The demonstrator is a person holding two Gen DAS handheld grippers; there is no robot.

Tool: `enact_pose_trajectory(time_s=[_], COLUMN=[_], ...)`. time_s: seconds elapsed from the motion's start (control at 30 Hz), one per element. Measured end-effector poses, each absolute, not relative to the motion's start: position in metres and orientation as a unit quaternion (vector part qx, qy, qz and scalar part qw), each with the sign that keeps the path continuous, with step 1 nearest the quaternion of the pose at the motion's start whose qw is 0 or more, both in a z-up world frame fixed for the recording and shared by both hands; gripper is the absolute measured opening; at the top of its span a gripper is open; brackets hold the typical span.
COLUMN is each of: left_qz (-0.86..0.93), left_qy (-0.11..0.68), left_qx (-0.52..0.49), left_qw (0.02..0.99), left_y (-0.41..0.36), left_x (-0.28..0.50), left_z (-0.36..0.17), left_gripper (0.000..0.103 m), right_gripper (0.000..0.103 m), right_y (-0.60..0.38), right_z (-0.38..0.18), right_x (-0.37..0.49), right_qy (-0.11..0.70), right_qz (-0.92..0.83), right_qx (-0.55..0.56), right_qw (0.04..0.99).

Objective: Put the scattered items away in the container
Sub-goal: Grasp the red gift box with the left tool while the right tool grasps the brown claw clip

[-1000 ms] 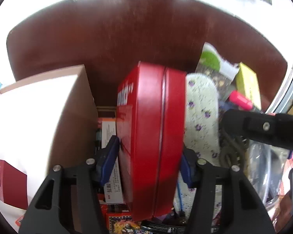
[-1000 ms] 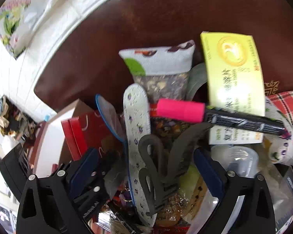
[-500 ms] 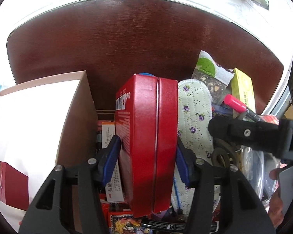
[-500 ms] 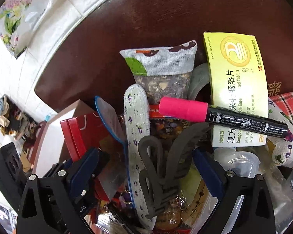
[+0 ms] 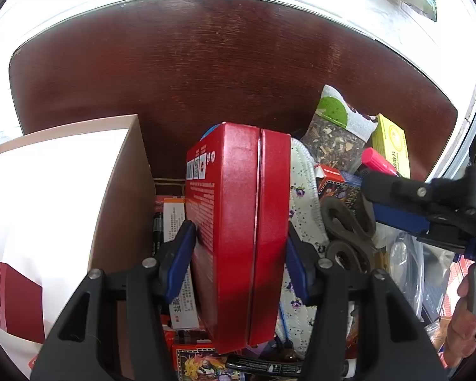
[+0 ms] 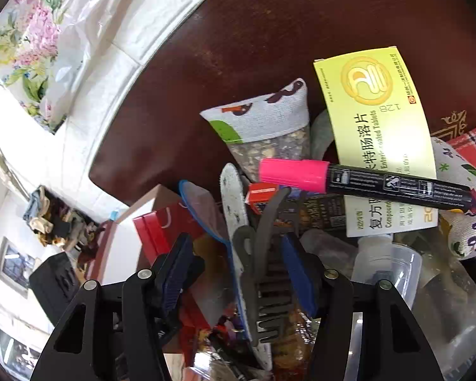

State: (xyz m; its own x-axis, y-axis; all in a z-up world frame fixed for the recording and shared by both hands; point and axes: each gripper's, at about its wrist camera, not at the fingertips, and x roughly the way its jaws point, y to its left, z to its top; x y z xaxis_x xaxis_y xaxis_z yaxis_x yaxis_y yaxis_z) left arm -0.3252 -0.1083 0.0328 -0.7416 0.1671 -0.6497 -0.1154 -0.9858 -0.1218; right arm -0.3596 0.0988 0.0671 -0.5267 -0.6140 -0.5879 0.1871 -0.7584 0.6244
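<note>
My left gripper point(image 5: 239, 247) is shut on a tall red box point(image 5: 238, 206), held upright over a pile of items. Beside it lies a floral insole point(image 5: 304, 190), with a dark grey hair claw clip point(image 5: 342, 231) to its right. In the right wrist view, my right gripper point(image 6: 238, 254) is closing around that hair clip point(image 6: 266, 273) and the insole point(image 6: 234, 197). Its right pad is at the clip, while the left pad stands apart from it. A pink-capped black marker point(image 6: 349, 181) lies across a yellow medicine box point(image 6: 374, 120) just beyond.
A white paper bag point(image 5: 63, 190) stands left of the red box. A fabric-topped pouch point(image 6: 266, 127), a clear plastic cup point(image 6: 393, 263) and small card boxes crowd the pile. The dark brown table point(image 5: 206, 63) stretches behind. A person's hand point(image 5: 463, 333) is at the right edge.
The right gripper's jaws have narrowed around the hair clip and it has tilted slightly. The left gripper keeps its hold on the red box, nearly still.
</note>
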Motion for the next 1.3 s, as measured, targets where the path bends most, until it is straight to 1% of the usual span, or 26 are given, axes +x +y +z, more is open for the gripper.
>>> enact_pose_trajectory(time_s=[0.17, 0.3, 0.43, 0.6, 0.7, 0.73, 0.83, 0.87, 0.9, 0.97, 1.0, 1.03, 1.07, 1.1, 1.17, 1.23, 1.3], left_qz=[0.93, 0.928, 0.928, 0.927, 0.927, 0.927, 0.926, 0.924, 0.924, 0.926, 0.926, 0.926, 0.926, 0.926, 0.929, 0.93, 0.93], left_qy=[-0.026, -0.012, 0.004, 0.022, 0.022, 0.024, 0.03, 0.04, 0.052, 0.042, 0.036, 0.033, 0.036, 0.039, 0.039, 0.037, 0.025], left_qx=[-0.358, -0.364, -0.366, -0.37, -0.37, -0.371, -0.372, -0.378, -0.377, -0.373, -0.374, -0.374, -0.373, -0.371, -0.366, -0.364, -0.363], left_qw=[0.078, 0.077, 0.067, 0.051, 0.051, 0.051, 0.047, 0.04, 0.035, 0.039, 0.042, 0.044, 0.047, 0.045, 0.04, 0.038, 0.043], left_y=[-0.105, -0.1, -0.096, -0.093, -0.094, -0.094, -0.094, -0.094, -0.092, -0.095, -0.097, -0.098, -0.098, -0.097, -0.098, -0.101, -0.106], left_x=[-0.325, -0.324, -0.329, -0.333, -0.334, -0.334, -0.332, -0.335, -0.336, -0.336, -0.338, -0.338, -0.337, -0.337, -0.336, -0.336, -0.335], left_z=[0.032, 0.031, 0.021, 0.013, 0.012, 0.012, 0.014, 0.01, 0.008, 0.007, 0.006, 0.005, 0.005, 0.004, 0.004, 0.003, 0.007], left_gripper=[0.055, 0.055, 0.059, 0.06, 0.06, 0.06, 0.06, 0.057, 0.057, 0.057, 0.057, 0.057, 0.056, 0.056, 0.051, 0.048, 0.044], right_gripper=[0.062, 0.062, 0.062, 0.062, 0.062, 0.063, 0.084, 0.085, 0.085, 0.085, 0.083, 0.073, 0.059, 0.059, 0.059, 0.059, 0.059], right_y=[0.084, 0.074, 0.079, 0.073, 0.066, 0.066, 0.045, 0.03, 0.024, 0.019, 0.022, 0.027, 0.034, 0.041, 0.047, 0.05, 0.057], right_z=[0.069, 0.064, 0.064, 0.066, 0.063, 0.064, 0.06, 0.055, 0.054, 0.053, 0.056, 0.059, 0.06, 0.061, 0.061, 0.062, 0.068], right_x=[-0.357, -0.362, -0.364, -0.366, -0.369, -0.368, -0.364, -0.365, -0.366, -0.368, -0.368, -0.368, -0.368, -0.369, -0.369, -0.369, -0.367], right_qy=[-0.18, -0.121, -0.132, -0.142, -0.121, -0.109, -0.043, 0.003, 0.02, 0.019, -0.001, -0.021, -0.038, -0.053, -0.054, -0.066, -0.081], right_qz=[-0.853, -0.866, -0.872, -0.86, -0.859, -0.86, -0.871, -0.874, -0.877, -0.879, -0.88, -0.88, -0.879, -0.877, -0.877, -0.875, -0.878], right_qx=[0.449, 0.468, 0.451, 0.454, 0.465, 0.467, 0.467, 0.467, 0.462, 0.461, 0.457, 0.452, 0.452, 0.454, 0.453, 0.453, 0.443], right_qw=[0.195, 0.132, 0.137, 0.182, 0.178, 0.171, 0.148, 0.138, 0.13, 0.121, 0.133, 0.145, 0.149, 0.149, 0.153, 0.159, 0.161])
